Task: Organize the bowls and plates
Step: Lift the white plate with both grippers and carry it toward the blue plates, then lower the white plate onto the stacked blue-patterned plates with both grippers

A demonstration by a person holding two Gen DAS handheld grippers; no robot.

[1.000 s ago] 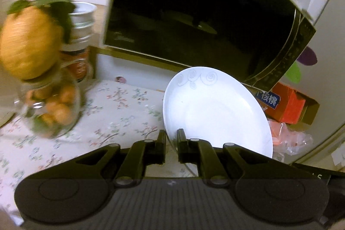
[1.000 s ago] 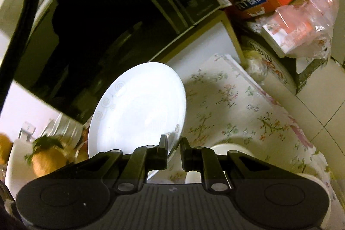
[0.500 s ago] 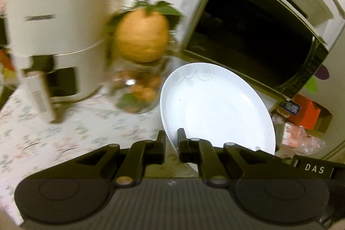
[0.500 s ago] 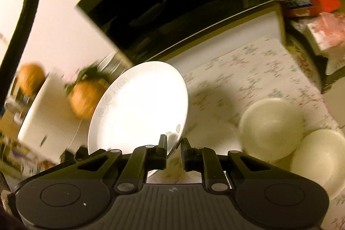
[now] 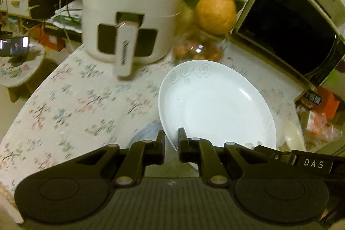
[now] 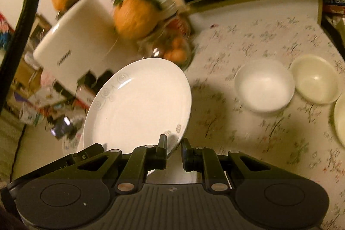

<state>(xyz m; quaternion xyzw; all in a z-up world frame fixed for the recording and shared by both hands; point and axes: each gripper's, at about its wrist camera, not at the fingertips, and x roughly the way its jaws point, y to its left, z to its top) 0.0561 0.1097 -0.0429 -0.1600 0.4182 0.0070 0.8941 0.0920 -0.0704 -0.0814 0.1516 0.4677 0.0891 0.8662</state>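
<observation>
A white plate with grey swirl marks is held tilted above the flowered tablecloth. My left gripper is shut on its near rim. My right gripper is shut on the opposite rim of the same plate. In the right wrist view, a white bowl and a cream bowl sit on the cloth to the right, and part of a third dish shows at the edge. A blue-patterned plate lies on the cloth under the held plate.
A white air fryer stands at the back of the table. Beside it is a glass jar of small oranges with a large citrus fruit on top. A black microwave is at the back right, with an orange box beyond.
Both grippers have carried the plate leftward, away from the microwave and toward the air fryer side. The bowls have come into the right wrist view.
</observation>
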